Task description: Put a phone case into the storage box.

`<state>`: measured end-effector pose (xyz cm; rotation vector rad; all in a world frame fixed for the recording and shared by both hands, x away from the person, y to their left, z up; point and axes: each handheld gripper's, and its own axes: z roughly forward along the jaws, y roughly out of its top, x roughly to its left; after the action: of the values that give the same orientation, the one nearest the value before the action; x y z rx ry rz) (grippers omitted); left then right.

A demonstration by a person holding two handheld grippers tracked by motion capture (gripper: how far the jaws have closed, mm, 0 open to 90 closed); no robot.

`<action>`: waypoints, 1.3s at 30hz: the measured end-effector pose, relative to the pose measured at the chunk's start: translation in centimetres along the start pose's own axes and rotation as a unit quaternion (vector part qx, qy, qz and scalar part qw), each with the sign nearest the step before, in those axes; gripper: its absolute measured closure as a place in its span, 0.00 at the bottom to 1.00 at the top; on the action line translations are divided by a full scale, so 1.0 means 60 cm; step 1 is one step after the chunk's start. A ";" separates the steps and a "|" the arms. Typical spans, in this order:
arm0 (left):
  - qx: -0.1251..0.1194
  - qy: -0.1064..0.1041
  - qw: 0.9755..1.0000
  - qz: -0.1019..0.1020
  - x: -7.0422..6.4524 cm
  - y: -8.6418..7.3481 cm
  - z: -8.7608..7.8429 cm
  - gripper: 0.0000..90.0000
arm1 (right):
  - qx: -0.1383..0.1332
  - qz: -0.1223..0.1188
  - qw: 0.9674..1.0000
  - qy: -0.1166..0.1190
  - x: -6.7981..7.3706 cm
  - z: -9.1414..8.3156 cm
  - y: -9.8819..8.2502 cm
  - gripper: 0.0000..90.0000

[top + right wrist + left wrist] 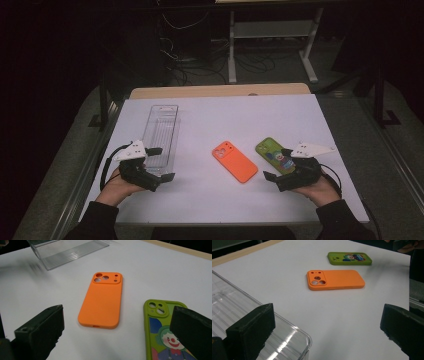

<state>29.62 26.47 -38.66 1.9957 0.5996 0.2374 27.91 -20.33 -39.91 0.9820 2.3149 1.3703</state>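
High view: the left gripper (161, 163), held in a person's hand at the near left of the white table (250, 115), has its jaws spread wide with nothing between them. Its tips hang over the near end of a clear plastic tray (161, 131), which lies lengthwise along the table's left side. The right gripper (278, 163), at the near right, is likewise wide apart and empty, poised just above the near end of a green phone case (269, 150) printed with a clown. An orange phone case (235, 161) lies face down between the two grippers, just beside the green one and not touching it. In the right gripper view one jaw overlaps the green case's edge; whether it touches is unclear. Dark floor and cables lie beyond the table.
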 end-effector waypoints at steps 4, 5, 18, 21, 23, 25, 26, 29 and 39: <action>0.002 0.001 1.000 0.002 0.001 0.000 0.000 0.00 | 0.004 -0.001 1.000 0.000 0.000 0.000 0.002 0.00; 0.002 0.001 1.000 0.002 0.001 0.000 0.000 0.00 | 0.004 -0.001 1.000 0.000 0.000 0.000 0.002 0.00; 0.000 0.001 1.000 -0.002 0.008 -0.001 0.001 0.00 | 0.026 0.001 1.000 -0.001 -0.010 0.008 0.017 0.00; -0.001 0.003 1.000 -0.002 0.008 0.000 0.001 0.00 | 0.024 -0.001 1.000 -0.004 -0.011 0.009 0.022 0.00; -0.002 0.005 1.000 -0.004 0.008 0.001 0.000 0.00 | 0.026 -0.002 1.000 -0.003 -0.012 0.010 0.024 0.00; -0.003 0.007 1.000 -0.005 0.008 0.001 0.000 0.00 | 0.031 -0.006 0.999 -0.008 -0.013 0.010 0.026 0.00; -0.002 0.007 1.000 -0.005 0.007 0.001 0.000 0.00 | 0.032 -0.008 0.999 -0.008 -0.014 0.010 0.028 0.00; 0.003 0.007 1.000 0.002 0.006 0.001 0.002 0.00 | 0.033 -0.012 0.999 -0.012 -0.018 0.007 0.033 0.00; -0.004 0.005 1.000 -0.003 0.007 0.000 0.000 0.00 | 0.035 -0.001 0.999 -0.027 -0.042 0.006 0.053 0.00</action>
<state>30.00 26.67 -38.70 1.9864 0.6111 0.2453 31.25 -20.75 -37.65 1.0230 2.3381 1.2528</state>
